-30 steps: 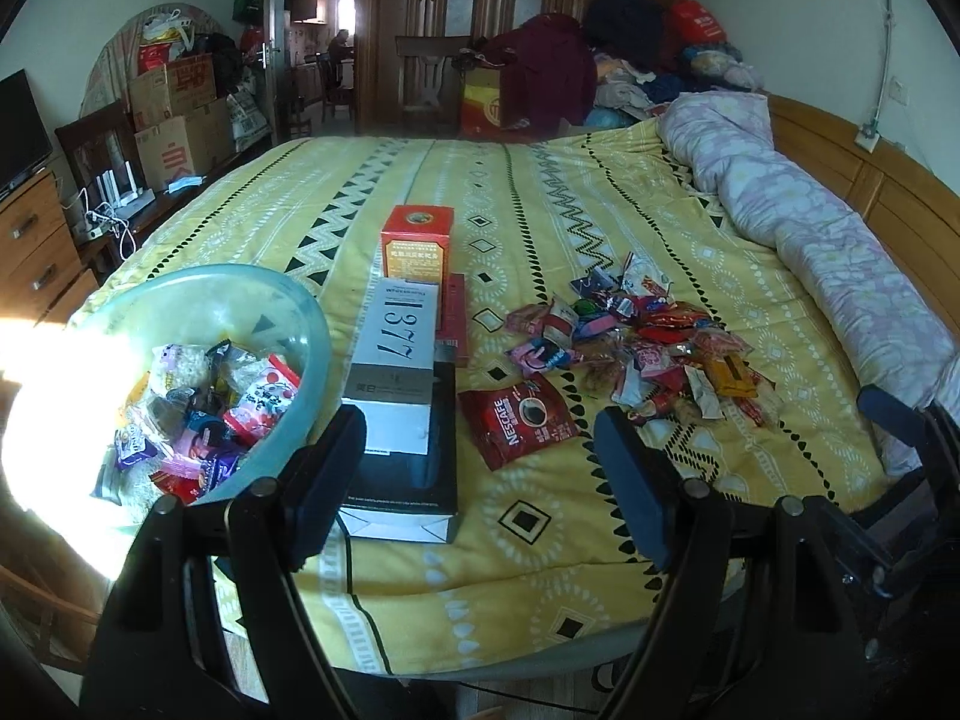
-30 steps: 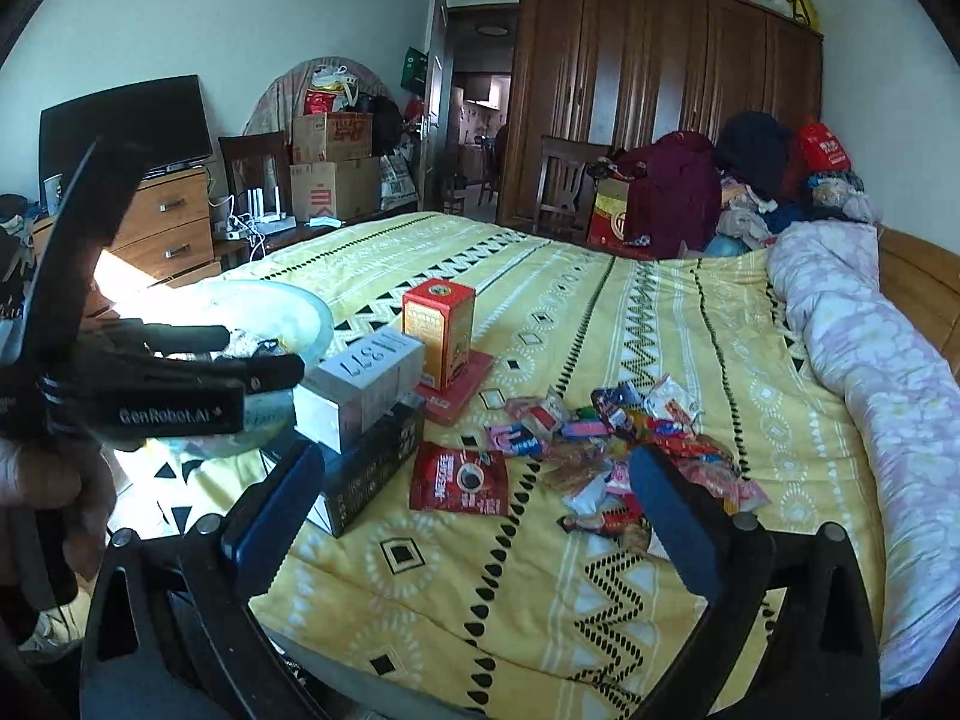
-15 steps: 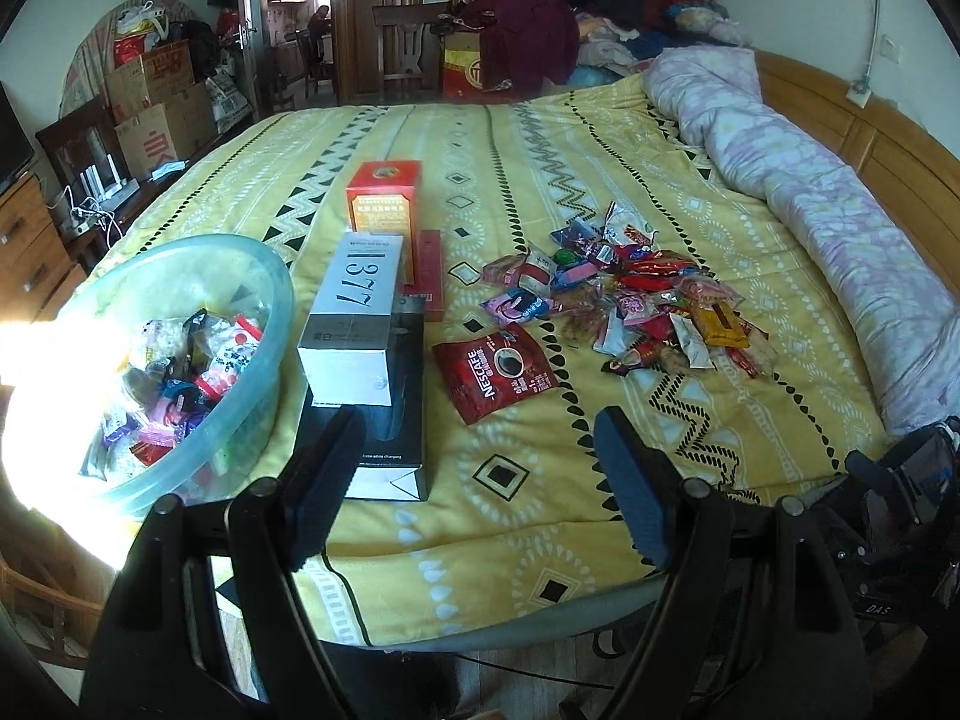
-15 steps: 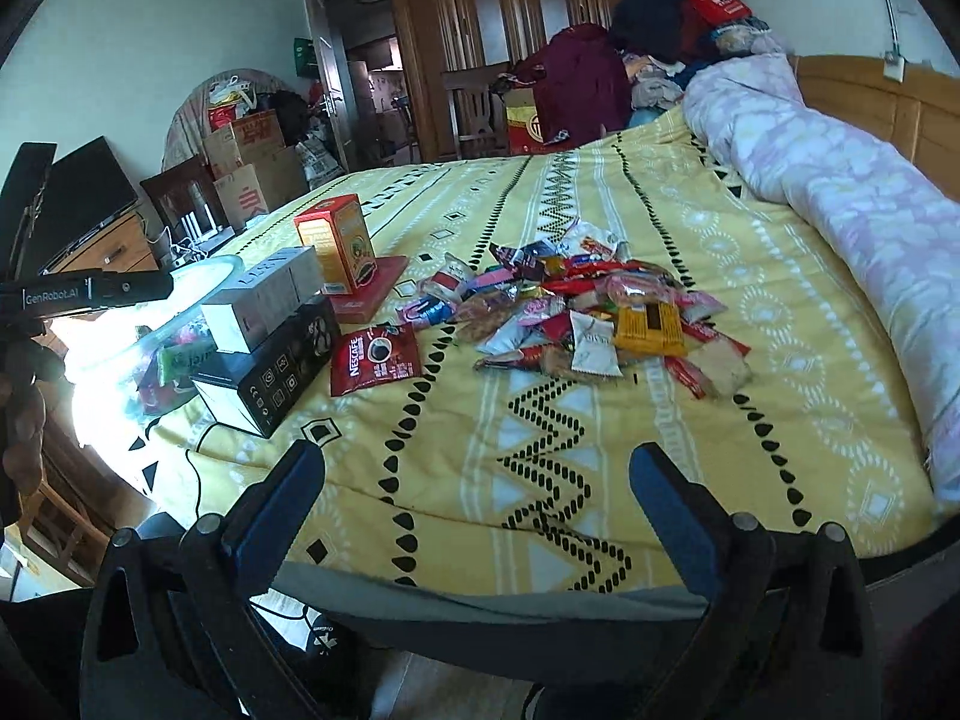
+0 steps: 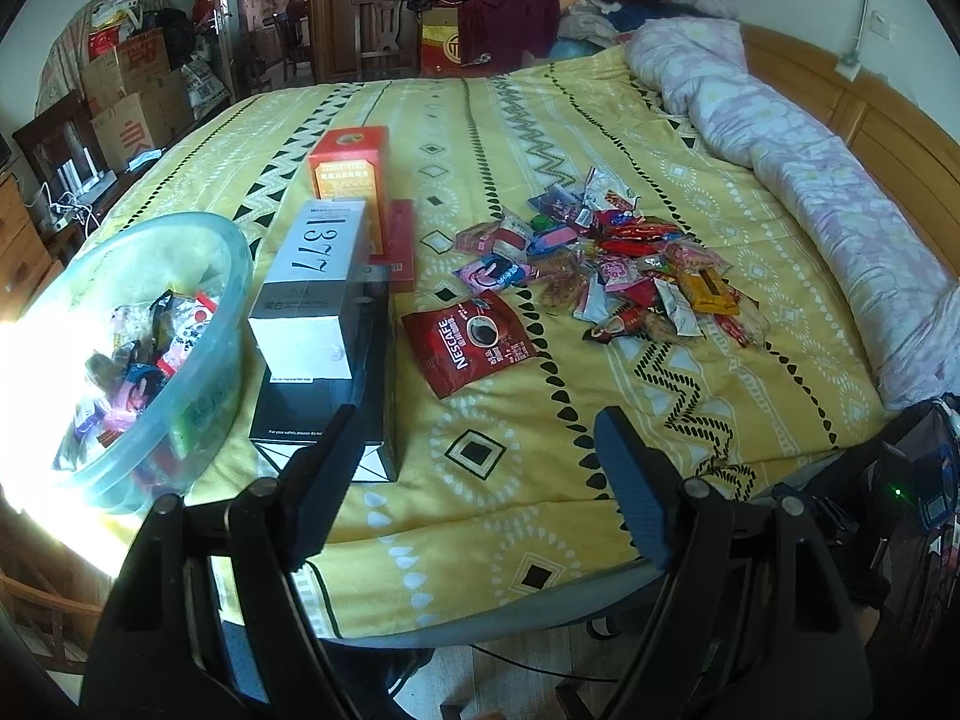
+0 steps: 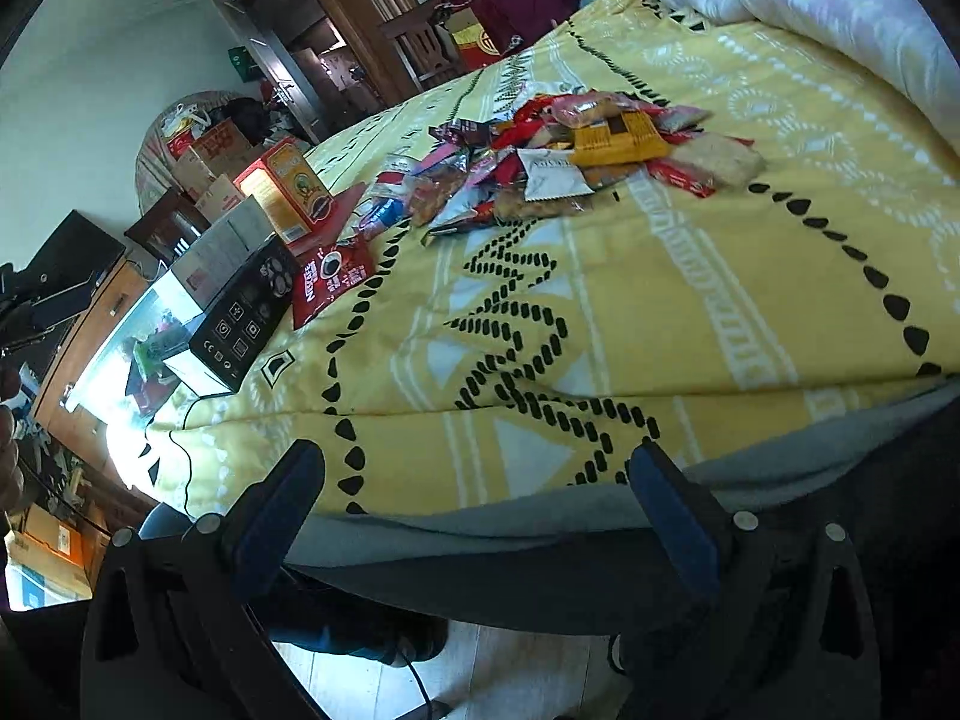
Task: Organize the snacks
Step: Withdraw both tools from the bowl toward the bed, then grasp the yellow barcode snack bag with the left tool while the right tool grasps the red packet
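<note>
Both your tools are hanging open and empty at the bed's near edge.

The bed is carrying a clear bowl of snacks at left, stacked boxes just beside it, then a loose snack pile mid-bed and a Nescafe packet between. Your left tool and right tool are gaping wide, touching nothing.

Left gripper: black frame, two broad flat fingers faced with blue pads, round silver screws at the pivots. Right gripper: same black build, blue-faced fingers, silver screw heads, thin black cable trailing below.
</note>
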A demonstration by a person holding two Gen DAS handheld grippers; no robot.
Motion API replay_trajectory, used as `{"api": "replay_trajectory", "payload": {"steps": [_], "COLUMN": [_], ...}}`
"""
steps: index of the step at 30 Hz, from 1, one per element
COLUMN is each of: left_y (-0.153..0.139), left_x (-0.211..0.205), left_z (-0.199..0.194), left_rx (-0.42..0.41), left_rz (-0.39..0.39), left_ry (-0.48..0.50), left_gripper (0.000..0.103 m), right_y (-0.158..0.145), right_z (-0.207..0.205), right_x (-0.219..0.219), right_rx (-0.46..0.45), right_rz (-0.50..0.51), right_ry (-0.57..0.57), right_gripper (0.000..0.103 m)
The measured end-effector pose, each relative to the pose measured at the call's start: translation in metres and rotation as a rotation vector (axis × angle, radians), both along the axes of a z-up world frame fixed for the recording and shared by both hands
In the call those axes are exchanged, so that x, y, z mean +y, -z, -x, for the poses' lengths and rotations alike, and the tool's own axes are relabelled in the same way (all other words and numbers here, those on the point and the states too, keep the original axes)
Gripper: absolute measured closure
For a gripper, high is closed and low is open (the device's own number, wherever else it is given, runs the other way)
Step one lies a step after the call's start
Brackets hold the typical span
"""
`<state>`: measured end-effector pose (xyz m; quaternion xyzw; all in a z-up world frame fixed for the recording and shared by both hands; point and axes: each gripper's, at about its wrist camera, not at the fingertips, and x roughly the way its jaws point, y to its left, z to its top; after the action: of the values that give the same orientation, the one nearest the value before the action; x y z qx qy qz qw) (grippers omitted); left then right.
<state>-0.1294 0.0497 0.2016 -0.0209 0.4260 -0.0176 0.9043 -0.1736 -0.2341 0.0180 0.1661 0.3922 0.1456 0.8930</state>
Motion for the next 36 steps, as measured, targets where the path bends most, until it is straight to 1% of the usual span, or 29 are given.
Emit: {"api": "replay_trajectory", "payload": {"steps": [5,10,13,14,15,17,18,20,22,24,26,29,31,33,34,35,36], "left_y": [0.006,-0.003,-0.01,-0.013,-0.016,-0.014,-0.011,-0.004,0.002,0.01,0.02,0.037,0.048,0.058,0.064,0.068,0.075], "left_x": [0.011,0.022,0.031,0.033,0.037,0.045,0.053,0.064,0.068,0.059,0.043,0.006,-0.019,-0.04,-0.051,-0.052,-0.058], "left_z": [-0.005,-0.006,-0.003,0.001,0.004,0.004,0.002,-0.002,-0.008,-0.016,-0.029,-0.049,-0.061,-0.074,-0.08,-0.085,-0.09], "left_rx": [0.024,0.006,0.005,-0.009,-0.022,-0.022,-0.019,0.002,0.012,0.028,0.05,0.086,0.1,0.107,0.107,0.11,0.117], "left_rz": [0.042,0.073,0.068,0.066,0.053,0.031,0.044,0.073,0.099,0.095,0.101,0.087,0.086,0.082,0.081,0.085,0.088], "left_ry": [-0.005,-0.016,-0.032,-0.021,-0.02,-0.04,-0.059,-0.096,-0.107,-0.091,-0.05,0.044,0.109,0.161,0.181,0.196,0.213], "left_gripper": [0.024,0.024,0.024,0.024,0.023,0.021,0.019,0.019,0.019,0.019,0.019,0.019,0.019,0.019,0.019,0.019,0.019], "right_y": [0.02,0.025,0.026,0.024,0.023,0.023,0.023,0.024,0.019,0.012,0.008,0.004,-0.005,-0.02,-0.03,-0.037,-0.047], "right_z": [-0.01,-0.011,-0.009,-0.006,-0.004,-0.003,-0.003,-0.006,-0.005,-0.002,0.0,-0.005,-0.018,-0.044,-0.064,-0.082,-0.106], "right_x": [-0.018,-0.024,-0.024,-0.023,-0.022,-0.019,-0.016,-0.011,-0.006,-0.001,0.003,0.003,0.001,-0.003,-0.006,-0.008,-0.011], "right_rx": [0.079,0.112,0.124,0.125,0.121,0.126,0.132,0.14,0.12,0.092,0.077,0.08,0.076,0.059,0.051,0.041,0.022], "right_rz": [-0.081,-0.12,-0.109,-0.095,-0.087,-0.074,-0.061,-0.03,0.018,0.044,0.061,0.061,0.069,0.059,0.057,0.059,0.064], "right_ry": [0.052,0.063,0.068,0.076,0.078,0.057,0.05,0.043,0.038,0.011,-0.007,-0.032,-0.04,-0.048,-0.06,-0.07,-0.077], "right_gripper": [0.0,0.0,0.0,0.0,0.0,0.0,0.0,0.0,0.0,0.0,0.0,0.0,0.0,0.003,0.008,0.01,0.016]}}
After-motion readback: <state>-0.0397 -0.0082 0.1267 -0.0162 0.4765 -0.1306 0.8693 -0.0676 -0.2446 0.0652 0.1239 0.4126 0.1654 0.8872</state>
